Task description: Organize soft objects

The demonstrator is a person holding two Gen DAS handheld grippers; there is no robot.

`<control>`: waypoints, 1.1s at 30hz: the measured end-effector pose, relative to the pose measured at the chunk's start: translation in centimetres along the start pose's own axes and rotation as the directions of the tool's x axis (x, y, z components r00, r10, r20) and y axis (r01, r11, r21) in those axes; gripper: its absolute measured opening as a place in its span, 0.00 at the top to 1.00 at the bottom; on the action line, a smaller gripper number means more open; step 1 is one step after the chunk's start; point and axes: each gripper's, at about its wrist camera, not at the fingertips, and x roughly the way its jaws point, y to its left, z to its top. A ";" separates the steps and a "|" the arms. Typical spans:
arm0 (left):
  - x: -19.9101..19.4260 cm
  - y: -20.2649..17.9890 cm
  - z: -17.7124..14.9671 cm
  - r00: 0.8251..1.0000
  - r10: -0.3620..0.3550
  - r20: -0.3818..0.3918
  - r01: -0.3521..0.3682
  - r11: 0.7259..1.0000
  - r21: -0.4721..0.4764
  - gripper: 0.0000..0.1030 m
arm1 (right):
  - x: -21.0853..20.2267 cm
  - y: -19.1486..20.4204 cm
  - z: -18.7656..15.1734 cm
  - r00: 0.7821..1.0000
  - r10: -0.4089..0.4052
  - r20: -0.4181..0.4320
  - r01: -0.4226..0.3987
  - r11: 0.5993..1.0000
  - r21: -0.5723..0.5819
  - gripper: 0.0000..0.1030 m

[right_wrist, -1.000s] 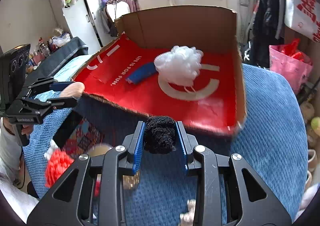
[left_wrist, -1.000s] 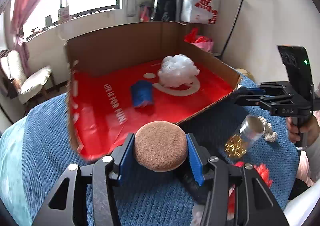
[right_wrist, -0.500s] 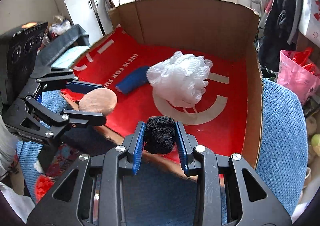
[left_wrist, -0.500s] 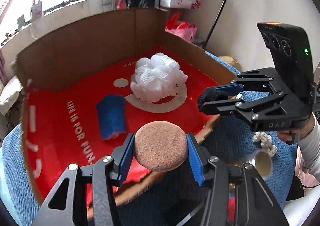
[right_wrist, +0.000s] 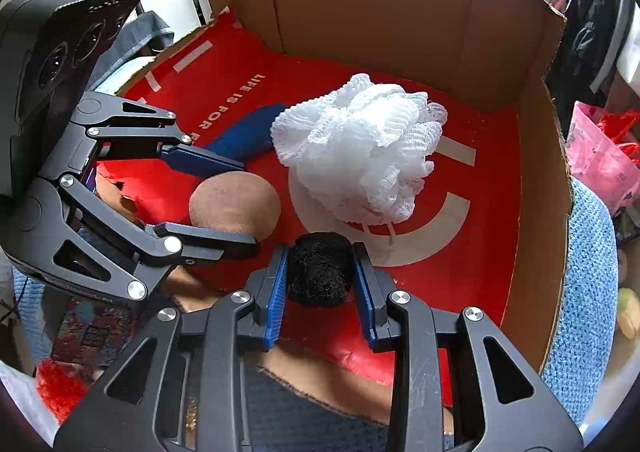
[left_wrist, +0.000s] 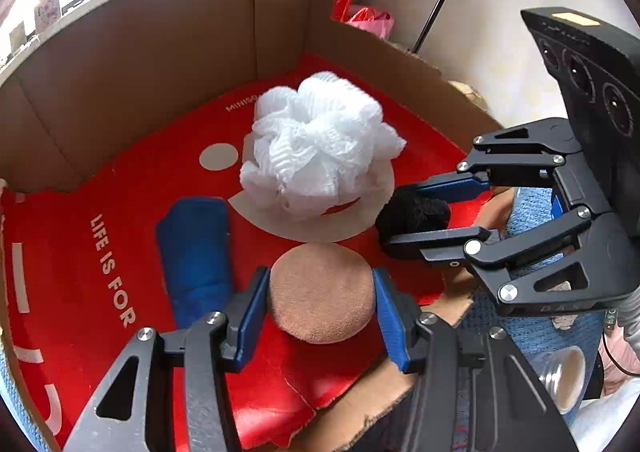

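The left gripper (left_wrist: 320,294) is clamped on a tan powder puff (left_wrist: 322,292) at lower centre; the right gripper (right_wrist: 320,272) pinches a black fuzzy ball (right_wrist: 320,268). Both are over the red-lined cardboard box (right_wrist: 400,12), probably for release beside the white bath pouf (right_wrist: 360,148).

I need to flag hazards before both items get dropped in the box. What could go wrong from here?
The two tongs are close together over the box's near edge, so they could bump on release. The brown puff or black ball may land on the torn cardboard lip rather than the red floor. Either might also crowd the white mesh sponge.
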 end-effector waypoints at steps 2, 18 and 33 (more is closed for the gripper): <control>0.5 0.0 -0.1 1.000 0.002 -0.012 -0.002 1.000 0.001 0.48 | 0.3 -0.3 0.1 1.000 -0.001 -0.008 0.001 1.000 0.001 0.72; 1.0 -0.5 0.6 0.999 0.035 -0.014 -0.034 0.999 0.041 0.45 | 1.3 -0.4 0.0 0.998 -0.045 -0.033 0.044 0.998 -0.037 0.71; 0.2 -0.2 0.6 0.998 0.054 0.018 -0.055 0.998 0.039 0.32 | 1.2 -0.4 0.2 0.997 -0.068 -0.037 0.066 0.997 -0.043 0.71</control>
